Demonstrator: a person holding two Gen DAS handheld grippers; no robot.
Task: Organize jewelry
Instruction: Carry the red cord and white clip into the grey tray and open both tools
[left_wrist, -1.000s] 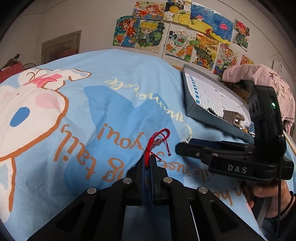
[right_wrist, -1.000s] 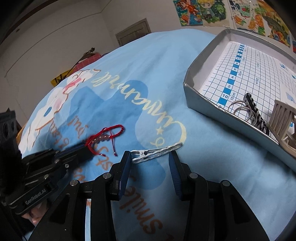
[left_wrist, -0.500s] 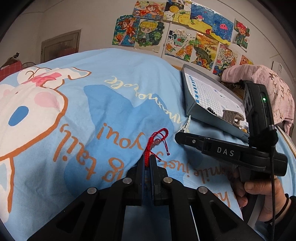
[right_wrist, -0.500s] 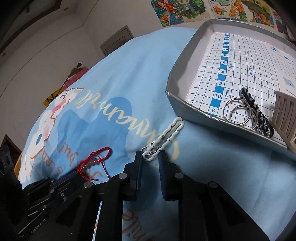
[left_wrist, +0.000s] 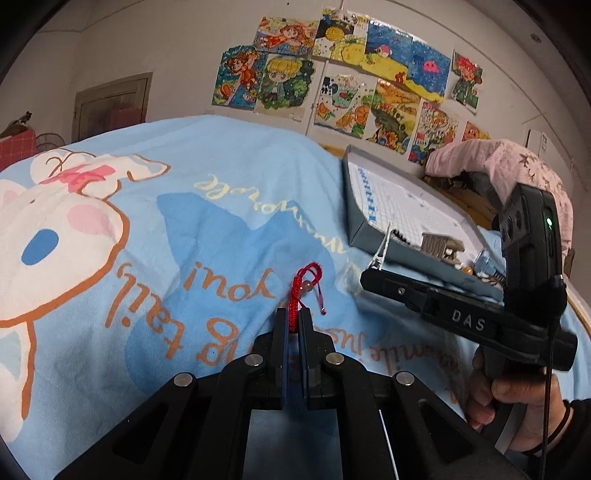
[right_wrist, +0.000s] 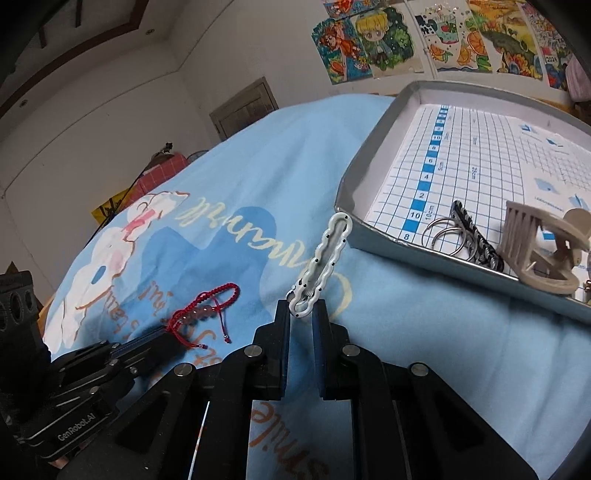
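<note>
A red cord bracelet (left_wrist: 308, 277) with beads sticks up from my left gripper (left_wrist: 291, 314), which is shut on its cord just above the blue blanket. The same bracelet (right_wrist: 210, 306) and left gripper (right_wrist: 166, 336) show at the lower left of the right wrist view. My right gripper (right_wrist: 301, 306) has its jaws closing on the lower end of a white wavy hair clip (right_wrist: 325, 254), and the pads press on it. The clip stands tilted up toward the corner of the grey tray (right_wrist: 354, 177). From the left wrist view the clip (left_wrist: 382, 247) rises off the right gripper (left_wrist: 369, 277).
The tray's gridded floor holds a black clip with metal rings (right_wrist: 476, 236) and a beige claw clip (right_wrist: 535, 251). A blue cartoon-print blanket (left_wrist: 229, 192) covers the bed. A person's hand (left_wrist: 495, 402) grips the right handle. Drawings hang on the far wall.
The right gripper closed on the white clip and lifted it off the blanket, tilting it up toward the tray. The left gripper stayed shut on the red bracelet, hardly moving.
</note>
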